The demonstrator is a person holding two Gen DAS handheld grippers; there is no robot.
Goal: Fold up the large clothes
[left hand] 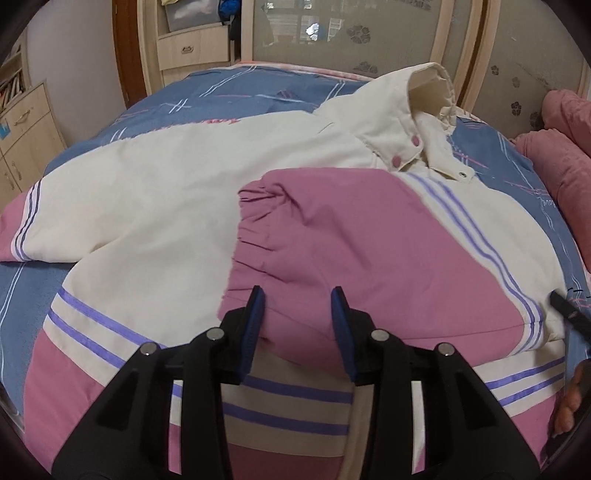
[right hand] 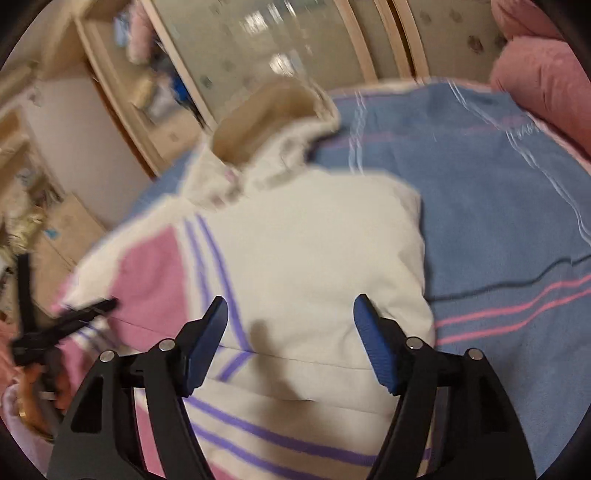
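A cream and pink hooded jacket (left hand: 155,192) with purple stripes lies spread on the bed; it also shows, blurred, in the right wrist view (right hand: 314,240). Its right sleeve with the pink cuff (left hand: 332,236) is folded across the chest. The left sleeve (left hand: 22,221) lies stretched out to the left. The hood (left hand: 413,96) points to the far side. My left gripper (left hand: 297,299) is open, its fingers straddling the pink cuff end without closing on it. My right gripper (right hand: 290,310) is open and empty above the jacket's folded right side; its tip shows at the left wrist view's right edge (left hand: 565,306).
A blue striped bedsheet (right hand: 498,206) covers the bed. Pink pillows (left hand: 561,147) lie at the far right. A wardrobe with patterned glass doors (left hand: 332,33) and wooden drawers (left hand: 26,125) stand behind and left of the bed.
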